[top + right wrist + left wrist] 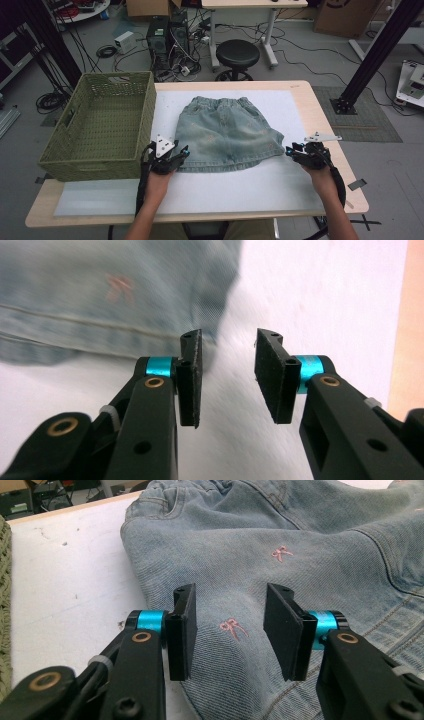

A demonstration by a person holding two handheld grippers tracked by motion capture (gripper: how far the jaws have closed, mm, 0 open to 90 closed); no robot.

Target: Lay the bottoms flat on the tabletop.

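Beside the green basket, which holds nothing, both grippers stand open at the denim skirt.

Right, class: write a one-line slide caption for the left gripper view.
Open left gripper poised over the denim skirt on the white mat.

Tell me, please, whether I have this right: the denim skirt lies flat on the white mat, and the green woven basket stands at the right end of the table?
Not quite. The green woven basket stands at the left end of the table, beside the left tool, as the high view shows. The denim skirt does lie flat on the white mat.
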